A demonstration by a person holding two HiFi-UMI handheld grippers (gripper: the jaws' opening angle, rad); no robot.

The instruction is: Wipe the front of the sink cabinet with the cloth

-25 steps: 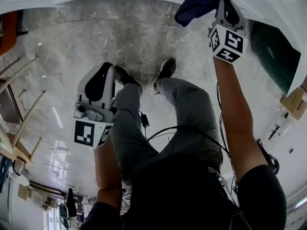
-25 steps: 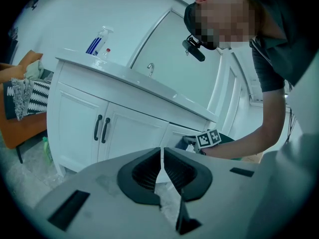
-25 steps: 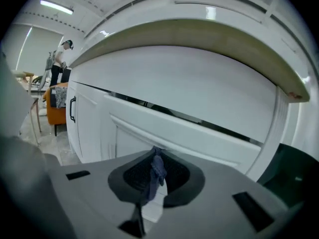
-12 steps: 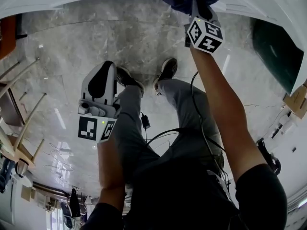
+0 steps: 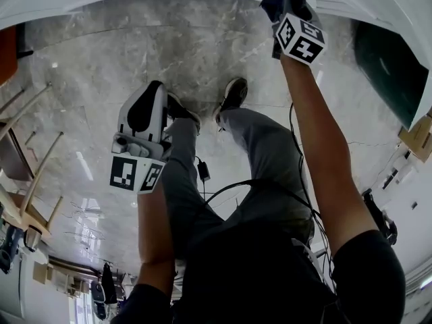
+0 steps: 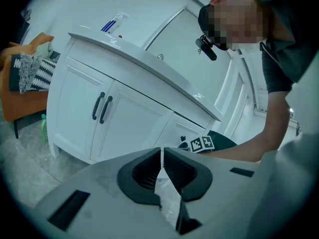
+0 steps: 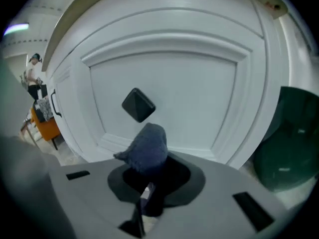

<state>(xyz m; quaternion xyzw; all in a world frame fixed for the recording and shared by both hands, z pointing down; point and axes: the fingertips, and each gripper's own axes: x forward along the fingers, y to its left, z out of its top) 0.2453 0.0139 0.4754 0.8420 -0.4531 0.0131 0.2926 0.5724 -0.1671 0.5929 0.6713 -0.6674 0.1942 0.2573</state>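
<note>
**Fingers of the right gripper clamp the cloth at the cabinet door**

Fingers (image 7: 130, 179) of the right gripper (image 7: 147, 180) are closed narrowly on a dark blue cloth (image 7: 145, 151), which bunches up out of the jaws. The left gripper (image 6: 162, 152) has its jaws together with nothing between them. In the head view it hangs low beside the person's left knee (image 5: 177, 155), well apart from the cabinet.

The cloth sits just below a black diamond-shaped knob (image 7: 138, 104), in front of the lower edge of a white panelled door (image 7: 169, 78). Whether it touches the door cannot be told. In the head view the right gripper (image 5: 289, 2) reaches out on a straight arm to the cabinet's white front, with the cloth (image 5: 271, 7) at its tip.

Right of that door stands a dark green object (image 7: 286, 143). Further left along the sink cabinet (image 6: 134, 128), the left gripper view shows two doors with a pair of black handles (image 6: 102, 108). A bottle (image 6: 112, 23) lies on the white top. Below is a grey marble floor (image 5: 169, 52), and past the cabinet's far end there is an orange chair (image 6: 25, 103).
</note>
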